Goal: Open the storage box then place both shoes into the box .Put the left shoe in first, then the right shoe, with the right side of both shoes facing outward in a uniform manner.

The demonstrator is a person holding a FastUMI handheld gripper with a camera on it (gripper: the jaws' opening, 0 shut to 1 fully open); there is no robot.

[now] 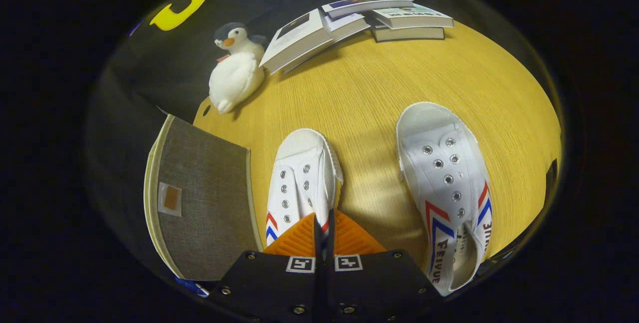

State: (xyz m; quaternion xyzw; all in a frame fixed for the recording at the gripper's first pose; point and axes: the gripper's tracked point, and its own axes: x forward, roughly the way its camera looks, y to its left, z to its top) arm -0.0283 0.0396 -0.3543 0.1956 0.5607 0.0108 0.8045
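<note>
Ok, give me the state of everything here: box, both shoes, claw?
storage box: lid down, closed.
left shoe: upright on the table, unlaced, heel at the claw.
right shoe: on the table, unlaced, apart from the claw.
claw: fingers nearly together at the left shoe's heel; grip unclear.

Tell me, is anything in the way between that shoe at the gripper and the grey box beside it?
Nothing visible. The gripper, fingers nearly together over the near shoe's heel end, has that shoe right beside the grey storage box, only bare table between. But the box looks closed, so its lid is the barrier.
</note>
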